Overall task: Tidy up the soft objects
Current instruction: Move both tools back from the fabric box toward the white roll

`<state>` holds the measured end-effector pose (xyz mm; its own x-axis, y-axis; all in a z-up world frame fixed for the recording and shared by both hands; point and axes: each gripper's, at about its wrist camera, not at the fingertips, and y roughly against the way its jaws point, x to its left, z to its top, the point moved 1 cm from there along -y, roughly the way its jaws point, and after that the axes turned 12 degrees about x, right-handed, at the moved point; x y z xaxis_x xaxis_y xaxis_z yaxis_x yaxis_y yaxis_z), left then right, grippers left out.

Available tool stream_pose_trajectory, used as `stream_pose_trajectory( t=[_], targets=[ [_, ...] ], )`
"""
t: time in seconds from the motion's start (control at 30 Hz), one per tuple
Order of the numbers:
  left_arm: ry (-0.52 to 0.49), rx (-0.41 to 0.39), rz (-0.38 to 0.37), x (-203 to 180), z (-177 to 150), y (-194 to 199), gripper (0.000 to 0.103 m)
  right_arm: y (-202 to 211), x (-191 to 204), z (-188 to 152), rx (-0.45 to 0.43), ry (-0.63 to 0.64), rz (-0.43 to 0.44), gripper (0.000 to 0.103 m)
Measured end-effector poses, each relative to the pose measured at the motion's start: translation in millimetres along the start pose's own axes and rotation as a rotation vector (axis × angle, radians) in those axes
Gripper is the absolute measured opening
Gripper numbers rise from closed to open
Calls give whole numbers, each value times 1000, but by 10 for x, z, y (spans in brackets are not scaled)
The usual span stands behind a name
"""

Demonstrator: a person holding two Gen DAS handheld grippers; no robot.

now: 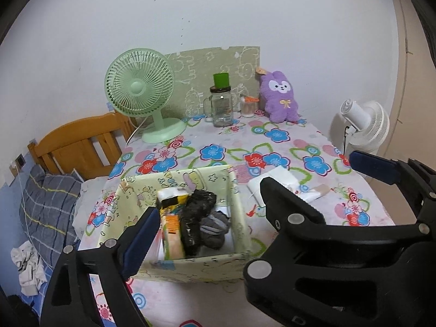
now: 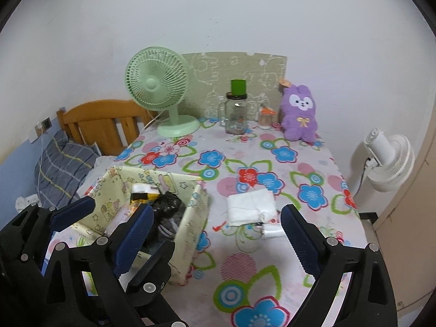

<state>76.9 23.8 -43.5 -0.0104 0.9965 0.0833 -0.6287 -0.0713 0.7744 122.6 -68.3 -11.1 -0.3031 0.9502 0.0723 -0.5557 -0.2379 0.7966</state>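
Hovering over our flowered table [image 2: 272, 245], both our grippers wide open and empty, left gripper [image 1: 215, 231] above storage box [image 1: 239, 207], right gripper [image 2: 215, 234] near white cloth [image 2: 250, 204], purple plush [image 2: 299, 114] upright at back.

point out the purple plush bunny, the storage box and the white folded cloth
purple plush bunny [image 2: 299, 117]: right wrist view, on its belly below the bow
storage box [image 1: 239, 212]: left wrist view, on its right wall
white folded cloth [image 2: 249, 205]: right wrist view, on its flat top
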Motion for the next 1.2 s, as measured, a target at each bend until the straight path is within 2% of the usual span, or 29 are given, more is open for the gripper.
stream_pose_trajectory(
  t=[0.57, 1.03, 1.2],
  targets=[
    [-26, -23, -47, -479, -42, 132, 97, 290, -446, -205, -38, -40, -46, 101],
    [-59, 21, -65, -830, -65, -72, 97, 263, -853, -415, -43, -79, -106, 103],
    [-81, 28, -74, -951, -45, -171, 97, 202, -989, -462, -41, -98, -91, 103]
  ],
)
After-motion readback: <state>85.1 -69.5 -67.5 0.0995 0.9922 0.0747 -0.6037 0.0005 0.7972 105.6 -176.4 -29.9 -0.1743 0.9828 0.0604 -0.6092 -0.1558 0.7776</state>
